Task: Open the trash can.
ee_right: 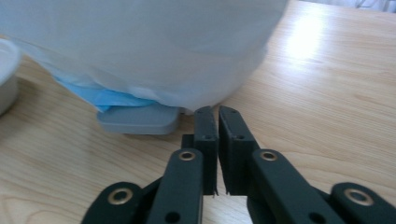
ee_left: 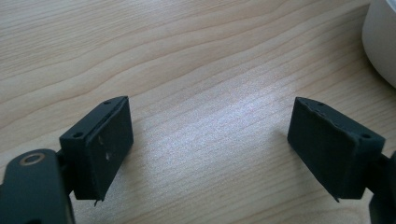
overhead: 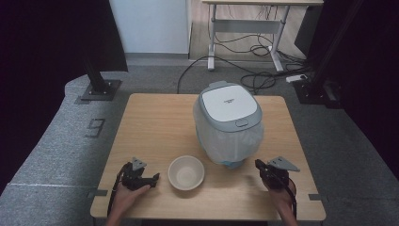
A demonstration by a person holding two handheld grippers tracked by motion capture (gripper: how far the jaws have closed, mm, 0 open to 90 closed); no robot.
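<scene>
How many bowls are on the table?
1: a bowl at the table's near edge, between the two grippers, just left of the bin.

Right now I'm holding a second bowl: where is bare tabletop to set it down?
The table's far left, bordered by its left edge and the lidded bin, is bare. It is crowded along the near edge: left gripper, bowl, right gripper.

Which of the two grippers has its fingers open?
The left gripper, beside the bowl: its fingers stand wide apart over bare wood. The right gripper has its fingers pressed together.
</scene>
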